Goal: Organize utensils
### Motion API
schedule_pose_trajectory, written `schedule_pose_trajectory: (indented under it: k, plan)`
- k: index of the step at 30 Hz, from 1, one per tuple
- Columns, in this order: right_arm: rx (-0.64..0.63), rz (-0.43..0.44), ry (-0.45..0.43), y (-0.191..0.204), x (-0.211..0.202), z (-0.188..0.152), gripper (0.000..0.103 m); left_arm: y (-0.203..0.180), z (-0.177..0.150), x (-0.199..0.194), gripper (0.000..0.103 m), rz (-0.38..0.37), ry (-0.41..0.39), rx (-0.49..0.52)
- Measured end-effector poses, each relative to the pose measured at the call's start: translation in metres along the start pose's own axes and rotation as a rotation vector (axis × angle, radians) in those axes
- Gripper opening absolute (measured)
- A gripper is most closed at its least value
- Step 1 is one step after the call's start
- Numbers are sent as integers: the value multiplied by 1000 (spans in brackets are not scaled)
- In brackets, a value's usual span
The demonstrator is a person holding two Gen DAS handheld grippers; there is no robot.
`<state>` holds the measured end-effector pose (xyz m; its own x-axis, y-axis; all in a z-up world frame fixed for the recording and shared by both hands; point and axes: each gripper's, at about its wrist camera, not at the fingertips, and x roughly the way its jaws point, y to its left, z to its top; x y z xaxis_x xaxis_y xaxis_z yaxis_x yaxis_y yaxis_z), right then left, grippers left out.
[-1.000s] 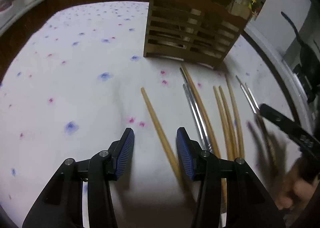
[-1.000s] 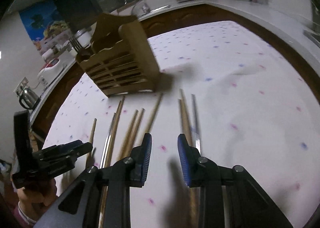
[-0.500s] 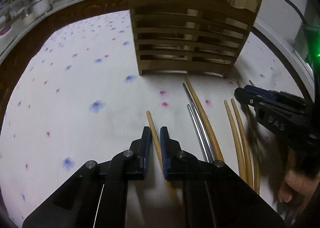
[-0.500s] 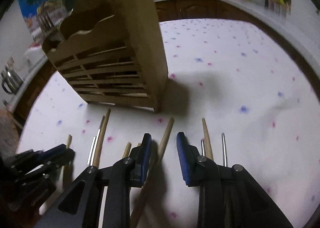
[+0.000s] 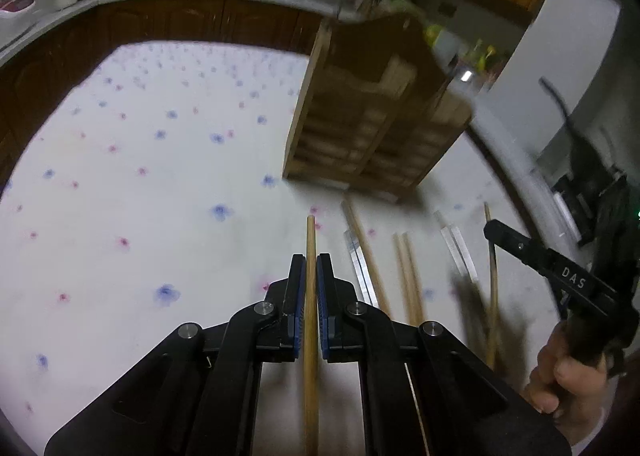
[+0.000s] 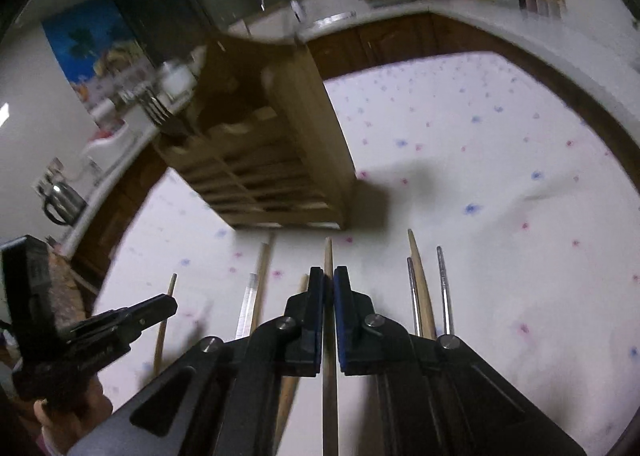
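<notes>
In the left wrist view my left gripper (image 5: 311, 260) has its jaws closing on a wooden chopstick (image 5: 310, 236), pads pressed against it, and the stick is raised off the cloth. In the right wrist view my right gripper (image 6: 328, 274) likewise has its jaws closing, pinching another wooden chopstick (image 6: 329, 252). The slatted wooden utensil holder (image 5: 372, 127) (image 6: 264, 151) stands just beyond both. More wooden chopsticks (image 5: 408, 276) (image 6: 420, 276) and metal chopsticks (image 5: 360, 268) (image 6: 442, 288) lie in a row on the cloth. Each gripper shows in the other's view: right gripper (image 5: 490, 228), left gripper (image 6: 166, 304).
A white tablecloth (image 5: 160, 195) with blue and pink flowers covers the table, its left half bare. A dark wooden counter (image 5: 180, 19) with a sink curves behind. A kettle (image 6: 60, 199) stands on the counter at far left. A hand (image 5: 568, 376) holds the right gripper.
Both grippers went from open over the chopsticks to shut, each on one wooden chopstick. Both have since lifted and drawn back from the holder.
</notes>
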<state>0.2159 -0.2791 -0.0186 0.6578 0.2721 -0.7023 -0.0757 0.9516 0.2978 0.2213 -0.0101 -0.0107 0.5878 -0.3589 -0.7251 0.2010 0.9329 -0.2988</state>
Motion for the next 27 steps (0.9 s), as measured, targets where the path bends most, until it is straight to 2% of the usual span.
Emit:
schedule_pose_trajectory:
  k: [5, 12, 17, 27]
  plan:
    - [-2, 36, -104, 11, -51, 10, 5, -5, 5, -47, 5, -67, -84, -8]
    - [-30, 60, -241, 27, -100, 23, 5, -11, 16, -86, 5, -100, -174, 8]
    - [-41, 61, -296, 32, -116, 33, 5, -9, 21, -99, 5, -96, -228, 0]
    - [-43, 60, -333, 33, -120, 45, 5, -5, 41, -109, 5, -90, -306, -29]
